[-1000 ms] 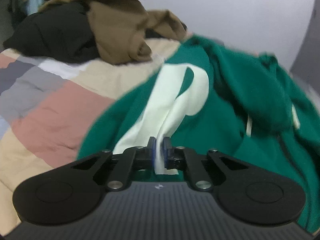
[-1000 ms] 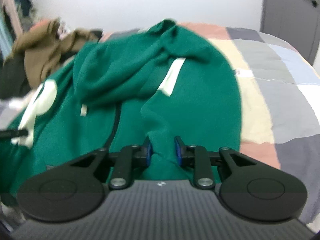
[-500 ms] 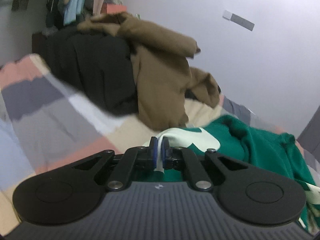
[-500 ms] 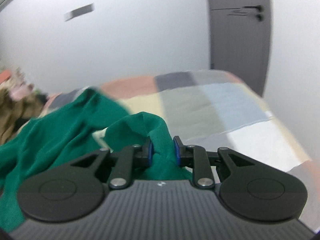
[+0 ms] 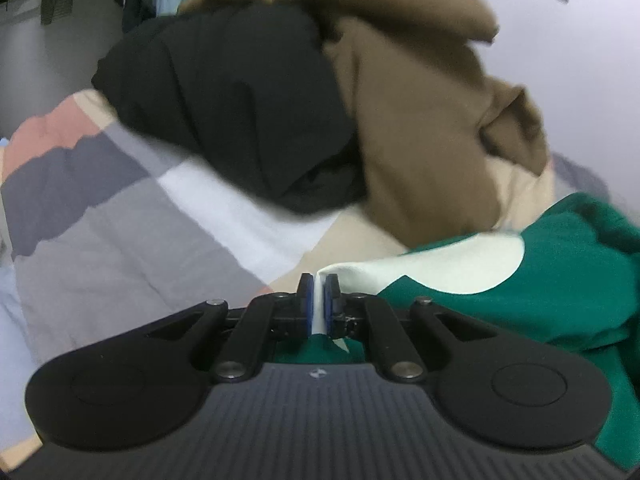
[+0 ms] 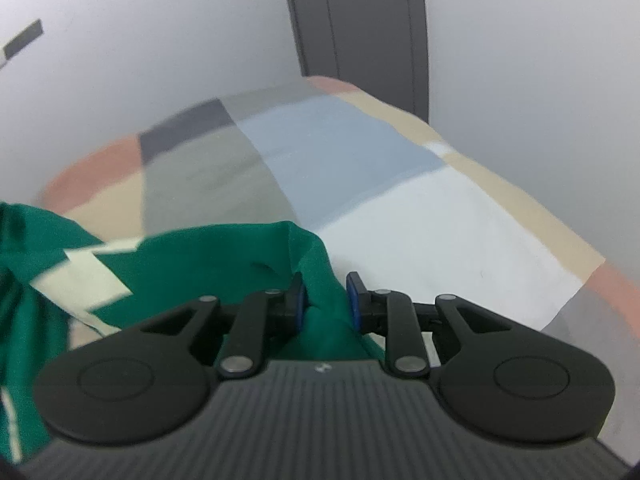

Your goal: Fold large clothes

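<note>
The left gripper (image 5: 318,286) pinches the green garment's (image 5: 568,292) cream patch at frame centre; the right gripper (image 6: 323,286) clamps bunched green cloth above the patchwork bedspread (image 6: 420,208).

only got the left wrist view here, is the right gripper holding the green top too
Observer: Yes, the right gripper is shut on a bunched fold of the green top.
Operator: what's past it on that side
Observer: Bare patchwork bedcover; no other clothes lie there.
Operator: anything beyond the bed
Observer: A dark grey door stands in the pale wall behind the bed's far corner.
</note>
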### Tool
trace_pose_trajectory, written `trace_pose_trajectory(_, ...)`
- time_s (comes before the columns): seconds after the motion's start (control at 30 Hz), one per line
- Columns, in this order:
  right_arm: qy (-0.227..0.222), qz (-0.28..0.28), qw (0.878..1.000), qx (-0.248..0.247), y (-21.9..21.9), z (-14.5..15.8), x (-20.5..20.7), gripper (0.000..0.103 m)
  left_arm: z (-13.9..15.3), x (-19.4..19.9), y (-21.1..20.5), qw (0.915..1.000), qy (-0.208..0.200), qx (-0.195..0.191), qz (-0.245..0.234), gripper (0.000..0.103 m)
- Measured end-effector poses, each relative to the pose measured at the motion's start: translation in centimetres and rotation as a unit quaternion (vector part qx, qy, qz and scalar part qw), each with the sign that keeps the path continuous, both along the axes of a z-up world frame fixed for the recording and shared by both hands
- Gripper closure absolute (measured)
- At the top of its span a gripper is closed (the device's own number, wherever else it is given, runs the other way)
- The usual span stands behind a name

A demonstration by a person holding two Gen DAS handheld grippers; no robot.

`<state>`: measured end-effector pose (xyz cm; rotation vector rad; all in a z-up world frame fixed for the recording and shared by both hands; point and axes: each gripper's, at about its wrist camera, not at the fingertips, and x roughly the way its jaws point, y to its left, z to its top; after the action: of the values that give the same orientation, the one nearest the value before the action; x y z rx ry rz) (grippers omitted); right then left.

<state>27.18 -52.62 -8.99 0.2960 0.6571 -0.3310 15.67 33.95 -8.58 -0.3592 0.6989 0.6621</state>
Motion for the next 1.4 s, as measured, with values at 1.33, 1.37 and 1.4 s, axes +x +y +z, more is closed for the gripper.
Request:
trace_pose_trajectory(1.33,-0.017,0.41,0.911,0.026,35.1,3.1,-3.7,0.019,-0.8,-3.0,-20.8,0.9615,-0.027,-0.045,-0.27,0.032)
trace_pose_trajectory(1.37,-0.019,0.414,0.91,0.023,36.0,2.7,-4.1,0.019,-1.2,-3.0,-20.7,0.9611,-0.025,-0.051,-0.27,0.032)
trace_pose_trajectory(1.4,-0.022,0.418,0.908,0.019,36.9,2.2,-4.3,0.019,-1.4,-3.0,-20.5,0.9604,-0.024,-0.06,-0.271,0.032)
